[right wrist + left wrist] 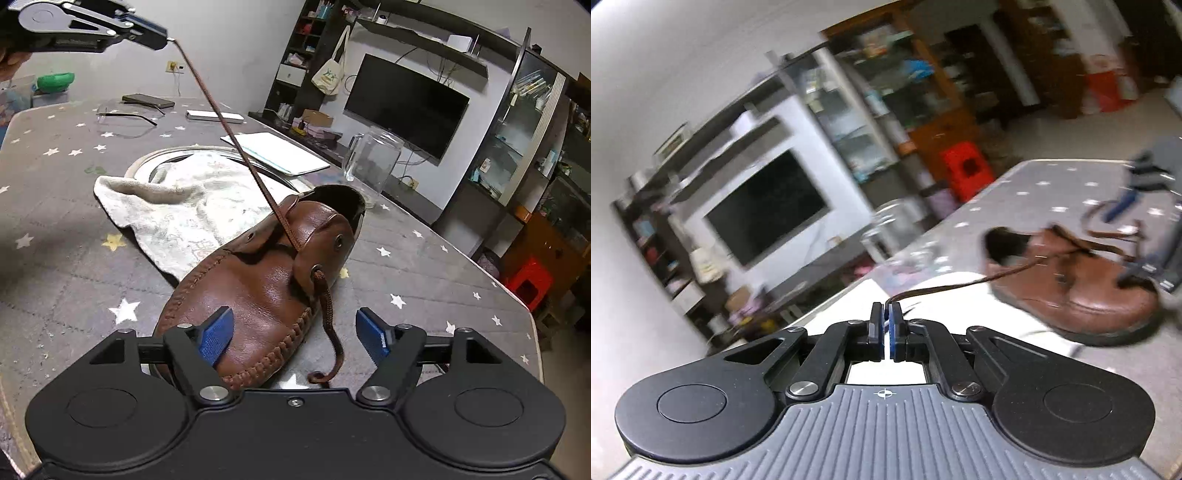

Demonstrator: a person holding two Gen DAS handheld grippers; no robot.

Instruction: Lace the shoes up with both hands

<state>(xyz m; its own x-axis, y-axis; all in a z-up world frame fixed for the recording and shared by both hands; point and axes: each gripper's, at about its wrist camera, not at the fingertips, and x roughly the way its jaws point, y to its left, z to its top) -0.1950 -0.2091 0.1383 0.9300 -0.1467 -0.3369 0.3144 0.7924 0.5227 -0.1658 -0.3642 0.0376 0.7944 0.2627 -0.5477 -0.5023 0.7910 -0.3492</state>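
Star-print table (55, 229), TV (404, 105) behind: brown shoe (258, 280) lies near the right edge, left gripper (887, 317) pinching its taut lace (236, 144) aloft; right gripper (295, 334), jaws wide, hovers at the toe.

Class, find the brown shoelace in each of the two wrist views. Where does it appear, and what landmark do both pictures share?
Left wrist view: the shoelace runs from centre to the shoe at right.
Right wrist view: it slants from upper left down to the eyelets.
Shared landmark: the brown shoe.
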